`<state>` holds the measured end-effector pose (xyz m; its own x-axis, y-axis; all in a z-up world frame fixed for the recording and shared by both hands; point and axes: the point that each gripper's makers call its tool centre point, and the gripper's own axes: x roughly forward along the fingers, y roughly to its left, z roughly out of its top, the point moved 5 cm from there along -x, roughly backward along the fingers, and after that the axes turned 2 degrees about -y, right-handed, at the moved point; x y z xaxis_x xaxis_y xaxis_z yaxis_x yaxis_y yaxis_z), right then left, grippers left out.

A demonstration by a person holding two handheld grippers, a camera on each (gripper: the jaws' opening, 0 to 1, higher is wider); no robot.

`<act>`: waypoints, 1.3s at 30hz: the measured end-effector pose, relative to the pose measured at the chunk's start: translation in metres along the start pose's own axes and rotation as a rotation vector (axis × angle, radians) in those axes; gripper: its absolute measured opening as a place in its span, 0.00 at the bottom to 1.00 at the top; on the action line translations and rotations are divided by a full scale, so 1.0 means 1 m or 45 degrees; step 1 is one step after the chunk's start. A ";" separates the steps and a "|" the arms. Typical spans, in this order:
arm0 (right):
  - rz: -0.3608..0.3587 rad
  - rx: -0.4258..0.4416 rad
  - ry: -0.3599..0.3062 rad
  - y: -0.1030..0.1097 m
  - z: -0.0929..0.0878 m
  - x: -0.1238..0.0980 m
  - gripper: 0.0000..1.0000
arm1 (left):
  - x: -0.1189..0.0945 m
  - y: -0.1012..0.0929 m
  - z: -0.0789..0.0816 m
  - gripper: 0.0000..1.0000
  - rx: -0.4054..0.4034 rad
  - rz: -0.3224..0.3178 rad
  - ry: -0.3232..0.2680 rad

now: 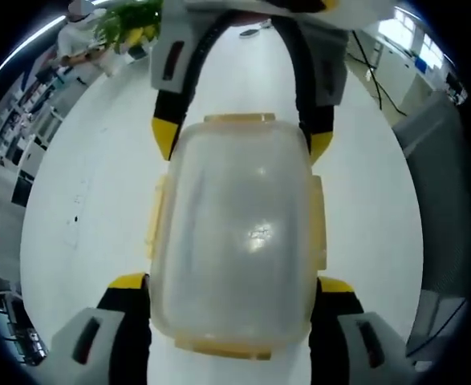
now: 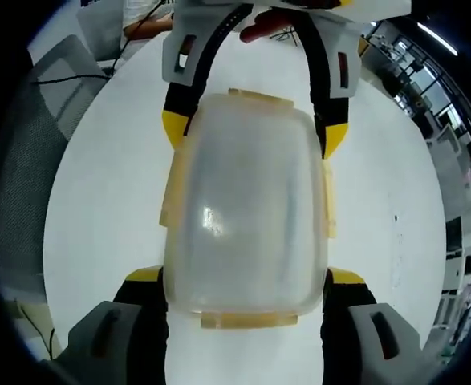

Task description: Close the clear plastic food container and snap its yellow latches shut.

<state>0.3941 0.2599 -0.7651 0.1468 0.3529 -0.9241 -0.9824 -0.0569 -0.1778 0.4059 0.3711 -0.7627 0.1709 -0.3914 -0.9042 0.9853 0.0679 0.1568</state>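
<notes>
Clear container held end to end between two claws over a white tabletop.

The white tabletop (image 1: 83,208) spreads across both views, with office furniture around its edges. The clear plastic container (image 1: 239,233) sits mid-frame in the left gripper view, lid on, its yellow latches (image 1: 156,220) lying along its sides and ends. The left claw (image 1: 235,293) rises from the bottom of that view, its yellow-tipped jaws spread wide on either side of the container's near end; whether they press it I cannot tell. The right claw (image 1: 239,140) stands at the top, jaws flanking the far end likewise, grip unclear. In the right gripper view the container (image 2: 247,216) is again central.
</notes>
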 end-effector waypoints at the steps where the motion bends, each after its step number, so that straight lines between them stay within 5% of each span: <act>1: -0.003 0.000 0.006 -0.005 0.000 0.001 0.76 | 0.000 0.004 0.000 0.79 -0.004 0.000 -0.008; 20: -0.044 0.014 0.025 -0.045 -0.003 0.010 0.77 | 0.009 0.048 -0.002 0.79 0.012 0.003 -0.016; 39: -0.047 0.040 -0.014 -0.055 -0.004 0.012 0.78 | 0.009 0.054 -0.002 0.80 0.013 0.014 -0.017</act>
<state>0.4501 0.2637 -0.7682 0.1816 0.3647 -0.9133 -0.9796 -0.0146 -0.2006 0.4605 0.3734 -0.7634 0.1817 -0.4031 -0.8969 0.9833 0.0634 0.1708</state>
